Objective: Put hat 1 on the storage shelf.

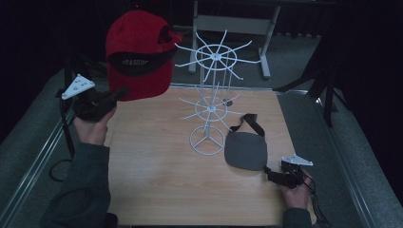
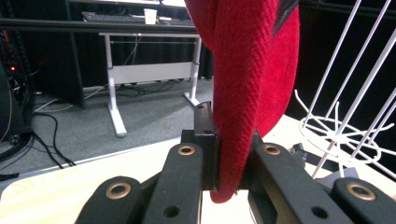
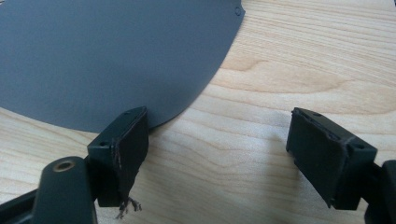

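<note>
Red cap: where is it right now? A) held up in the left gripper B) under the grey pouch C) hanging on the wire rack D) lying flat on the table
A: the left gripper is shut on the fabric edge of the red cap, holding it in the air beside the white wire rack.

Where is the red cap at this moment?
In the high view the red cap is held up at the far left, clamped by the left tongs, beside the top ring of the white wire rack.

Lab or office test bay: wooden table [image 1: 157, 190] on grey carpet [image 2: 140, 121], adjustable desk [image 2: 140, 70], floor cables [image 2: 46, 154], dark curtains [image 1: 361, 71]
</note>
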